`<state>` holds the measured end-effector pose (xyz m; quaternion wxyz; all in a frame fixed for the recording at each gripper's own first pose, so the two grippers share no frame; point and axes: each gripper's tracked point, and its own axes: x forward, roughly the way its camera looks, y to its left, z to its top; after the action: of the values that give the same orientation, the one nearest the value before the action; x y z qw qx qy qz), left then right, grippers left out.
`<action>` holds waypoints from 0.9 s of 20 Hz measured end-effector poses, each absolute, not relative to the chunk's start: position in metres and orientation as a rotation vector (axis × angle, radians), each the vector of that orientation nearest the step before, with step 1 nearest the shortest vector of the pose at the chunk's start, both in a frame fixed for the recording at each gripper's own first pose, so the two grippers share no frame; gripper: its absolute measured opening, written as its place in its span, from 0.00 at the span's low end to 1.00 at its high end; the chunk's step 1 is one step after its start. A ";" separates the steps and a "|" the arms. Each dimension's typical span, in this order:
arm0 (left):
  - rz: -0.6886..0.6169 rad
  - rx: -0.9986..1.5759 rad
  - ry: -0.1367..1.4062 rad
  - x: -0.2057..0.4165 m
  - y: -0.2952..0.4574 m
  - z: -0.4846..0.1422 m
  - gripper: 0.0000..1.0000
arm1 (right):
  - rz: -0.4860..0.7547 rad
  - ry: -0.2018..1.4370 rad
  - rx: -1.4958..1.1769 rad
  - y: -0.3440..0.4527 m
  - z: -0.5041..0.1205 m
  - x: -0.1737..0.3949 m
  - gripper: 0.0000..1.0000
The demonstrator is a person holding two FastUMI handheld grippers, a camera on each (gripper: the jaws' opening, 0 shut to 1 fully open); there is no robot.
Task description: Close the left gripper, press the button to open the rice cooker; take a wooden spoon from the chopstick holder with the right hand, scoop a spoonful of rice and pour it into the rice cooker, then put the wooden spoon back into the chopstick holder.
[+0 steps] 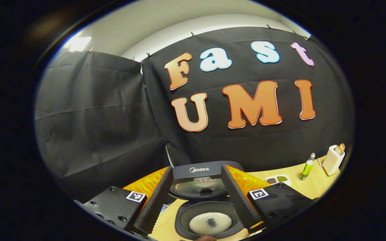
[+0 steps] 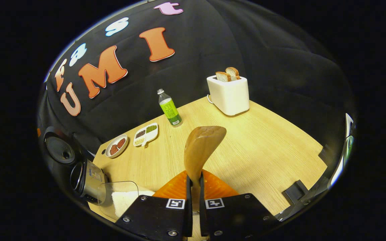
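Pale wood table [image 2: 263, 150] carries the work. Right tongs [image 2: 193, 182] clamp the wooden spoon [image 2: 201, 147], bowl apparently empty; rice [image 1: 210, 223] lies in the open rice cooker [image 1: 206, 201]. Left tongs [image 1: 196, 197] gape wide. Judged next: return the spoon to the chopstick holder [image 1: 333, 160].

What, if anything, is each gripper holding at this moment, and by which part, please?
The right gripper holds the wooden spoon by its handle, bowl pointing away. The left gripper is open and holds nothing.
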<state>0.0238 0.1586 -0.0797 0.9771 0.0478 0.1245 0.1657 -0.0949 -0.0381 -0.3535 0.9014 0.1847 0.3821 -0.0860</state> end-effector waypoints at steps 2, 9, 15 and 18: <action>0.340 0.109 0.235 0.029 0.161 -0.074 0.98 | -0.188 0.810 0.391 -0.039 -0.363 -0.100 0.08; 0.286 0.017 0.224 0.069 0.156 -0.056 0.87 | -0.182 0.842 0.390 -0.042 -0.366 -0.103 0.12; 0.283 0.027 0.301 0.105 0.164 -0.069 0.87 | -0.203 0.881 0.403 -0.051 -0.378 -0.109 0.25; 0.261 0.030 0.348 0.124 0.159 -0.081 1.00 | -0.231 0.868 0.363 -0.059 -0.374 -0.112 0.36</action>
<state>0.1237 0.1594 -0.0811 0.9763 0.0150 0.1726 0.1297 -0.1119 -0.0593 -0.3735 0.8850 0.1747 0.4171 -0.1109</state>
